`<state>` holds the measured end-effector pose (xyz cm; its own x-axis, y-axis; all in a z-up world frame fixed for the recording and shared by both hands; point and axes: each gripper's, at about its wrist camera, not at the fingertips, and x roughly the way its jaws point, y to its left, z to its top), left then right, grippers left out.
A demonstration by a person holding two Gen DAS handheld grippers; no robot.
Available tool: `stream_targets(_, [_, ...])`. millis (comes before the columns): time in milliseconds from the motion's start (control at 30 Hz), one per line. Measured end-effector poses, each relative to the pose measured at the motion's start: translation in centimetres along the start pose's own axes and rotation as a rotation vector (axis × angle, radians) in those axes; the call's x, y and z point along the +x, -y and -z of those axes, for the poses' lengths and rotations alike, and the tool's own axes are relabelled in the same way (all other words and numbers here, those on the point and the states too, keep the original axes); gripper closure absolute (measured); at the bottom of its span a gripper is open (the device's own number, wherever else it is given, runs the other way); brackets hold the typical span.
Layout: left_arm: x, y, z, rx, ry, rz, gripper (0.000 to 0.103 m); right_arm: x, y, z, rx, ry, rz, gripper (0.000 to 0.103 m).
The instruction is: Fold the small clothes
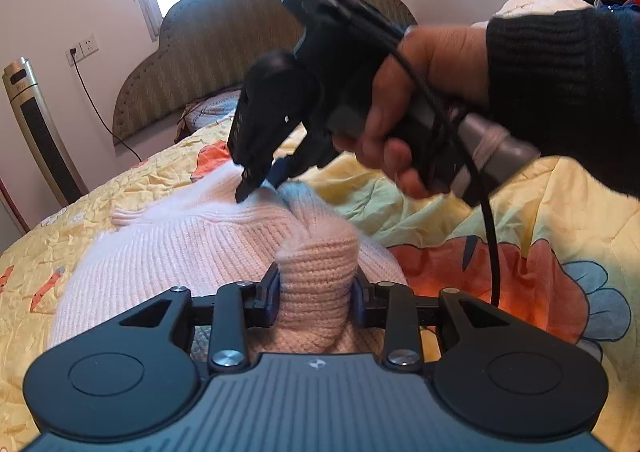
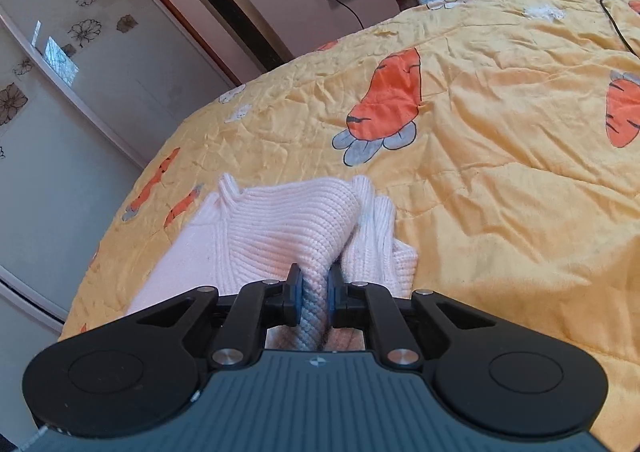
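On the bed [image 2: 480,180], your pink knit sweater [image 1: 192,252] lies mid-fold; your left tool [image 1: 316,302] is partly open around a bunched fold, your right tool [image 2: 314,298] pinched tight on an edge; next, probably carry both across together.

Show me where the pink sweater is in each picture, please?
Left wrist view: the pink sweater lies low and centre on the yellow quilt, a thick fold of it between the left gripper fingers.
Right wrist view: it sits low and left of centre, a fold pinched in the right gripper.
Shared landmark: the gold tower fan.
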<state>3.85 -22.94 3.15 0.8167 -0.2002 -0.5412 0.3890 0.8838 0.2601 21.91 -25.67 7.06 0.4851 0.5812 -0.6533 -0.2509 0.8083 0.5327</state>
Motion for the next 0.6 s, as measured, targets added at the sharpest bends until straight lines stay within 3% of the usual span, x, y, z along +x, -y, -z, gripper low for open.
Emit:
stream_targets(67, [-0.9, -0.6, 0.2, -0.031, 0.043, 0.040, 0.052, 0.6, 0.4, 0.4, 0.000, -0.006, 0.014, 0.084])
stream_targets(133, [-2.6, -1.6, 0.4, -0.056, 0.116, 0.098, 0.014, 0.4, 0.0, 0.8, -0.013, 0.012, 0.016, 0.083])
stream_targets(167, [-3.5, -2.1, 0.8, -0.053, 0.154, 0.102, 0.007, 0.2, -0.3, 1.0, -0.024, 0.021, 0.022, 0.078])
stream_targets(233, [-5.8, -3.1, 1.8, -0.011, 0.233, 0.090, 0.005, -0.5, -0.9, 1.4, -0.024, 0.033, 0.024, 0.066])
stream_targets(267, [-6.7, -3.8, 2.3, 0.012, 0.248, 0.080, 0.005, -1.2, -1.1, 1.6, -0.007, 0.043, 0.025, 0.058])
stream_targets(333, [-8.1, -5.3, 3.6, 0.037, 0.248, 0.020, 0.005, -3.4, -1.6, 2.6, 0.025, 0.101, 0.002, 0.052])
stream_targets(467, [-8.4, -8.2, 6.6, 0.030, 0.125, -0.121, 0.005, -7.9, -2.6, 5.9, 0.027, 0.161, -0.083, 0.051])
stream_targets(600, [-6.3, -10.2, 7.7, -0.023, 0.011, -0.166, 0.006, -9.1, -4.2, 8.9, -0.024, 0.125, -0.042, 0.052])
